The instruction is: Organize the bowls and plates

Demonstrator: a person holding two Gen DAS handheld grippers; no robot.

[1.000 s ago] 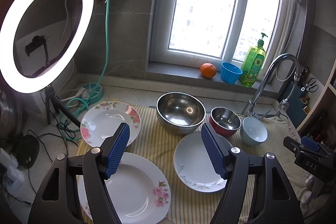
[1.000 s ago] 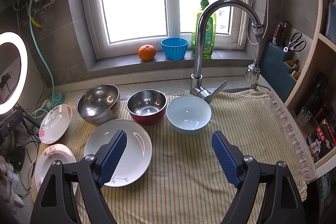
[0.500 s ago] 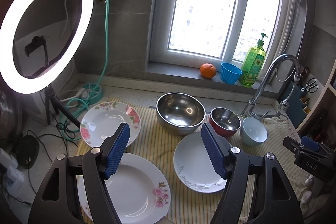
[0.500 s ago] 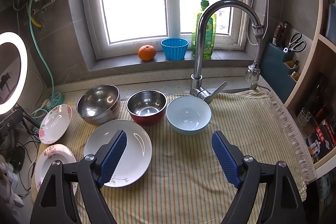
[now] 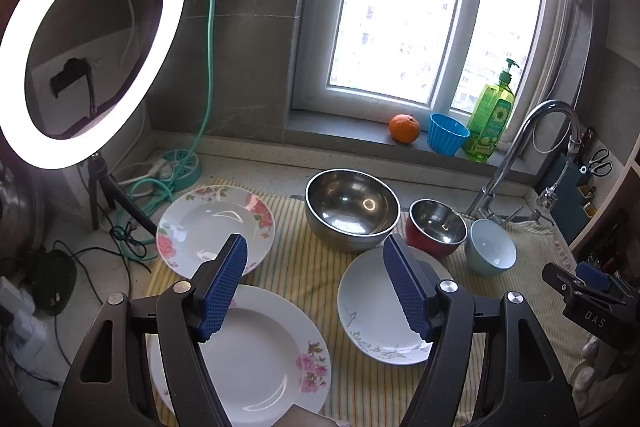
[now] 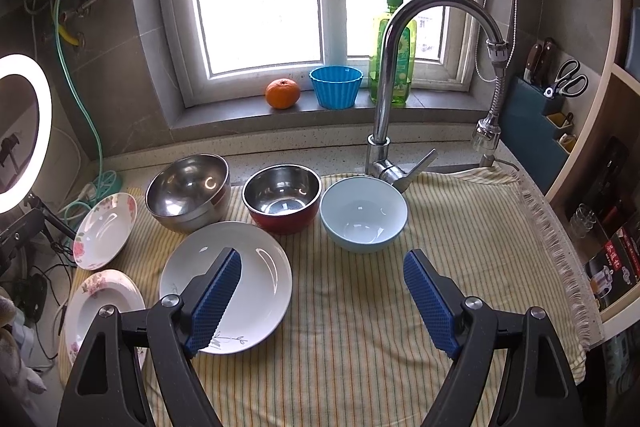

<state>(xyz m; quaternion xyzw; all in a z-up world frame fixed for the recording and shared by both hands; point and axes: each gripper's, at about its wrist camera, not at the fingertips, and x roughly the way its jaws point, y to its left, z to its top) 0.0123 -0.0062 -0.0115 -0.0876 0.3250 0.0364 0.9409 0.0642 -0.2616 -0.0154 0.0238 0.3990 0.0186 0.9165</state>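
Note:
On a striped cloth (image 6: 460, 227) lie two flowered plates (image 5: 208, 227) (image 5: 264, 355), a plain white plate (image 5: 368, 307) (image 6: 264, 267), a large steel bowl (image 5: 352, 207) (image 6: 188, 191), a red-sided steel bowl (image 5: 436, 227) (image 6: 282, 195) and a pale blue bowl (image 5: 494, 251) (image 6: 362, 211). My left gripper (image 5: 316, 267) is open and empty, held above the plates. My right gripper (image 6: 322, 285) is open and empty, above the cloth in front of the blue bowl. It also shows at the right edge of the left wrist view (image 5: 580, 291).
A tap (image 6: 400, 75) stands behind the bowls. An orange (image 6: 282, 93), a blue cup (image 6: 337, 87) and a soap bottle (image 6: 392, 47) sit on the window sill. A ring light (image 5: 80, 43) with cables is at the left. A knife and scissors holder (image 6: 540, 107) is at the right.

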